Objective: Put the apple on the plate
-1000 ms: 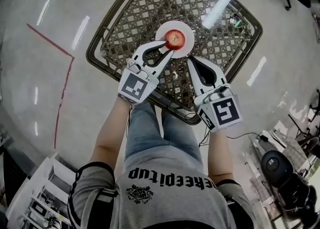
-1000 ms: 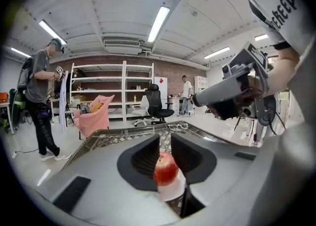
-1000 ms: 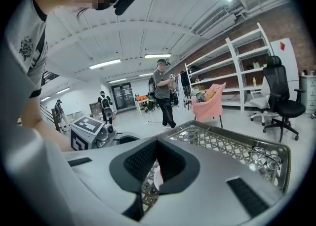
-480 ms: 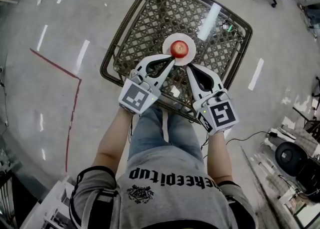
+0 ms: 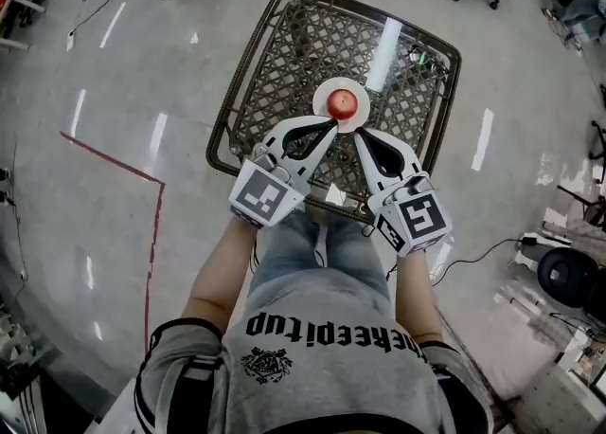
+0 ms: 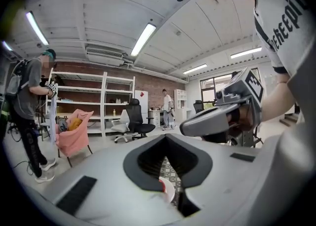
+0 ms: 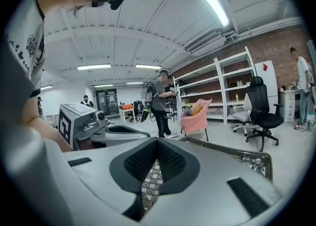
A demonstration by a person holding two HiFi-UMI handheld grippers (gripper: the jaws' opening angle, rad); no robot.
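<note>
In the head view, the apple (image 5: 342, 101) sits on the white plate (image 5: 324, 108), which rests on the wicker-lattice table (image 5: 284, 72). The left gripper (image 5: 332, 124) points at the plate's near edge with its jaws together and nothing in them, its tips just short of the apple. The right gripper (image 5: 358, 135) lies beside it, aimed at the same side of the plate, well clear of the fruit. In the left gripper view, the jaws meet at their tips; through the hollow behind them show a strip of the plate and a red sliver of apple below, with the right gripper off to the right. A pink chair (image 6: 73, 133) and a black office chair (image 6: 136, 121) stand before the shelves (image 6: 94, 101). In the right gripper view, the jaws are likewise closed and empty, only the table's lattice showing through the hollow.
</note>
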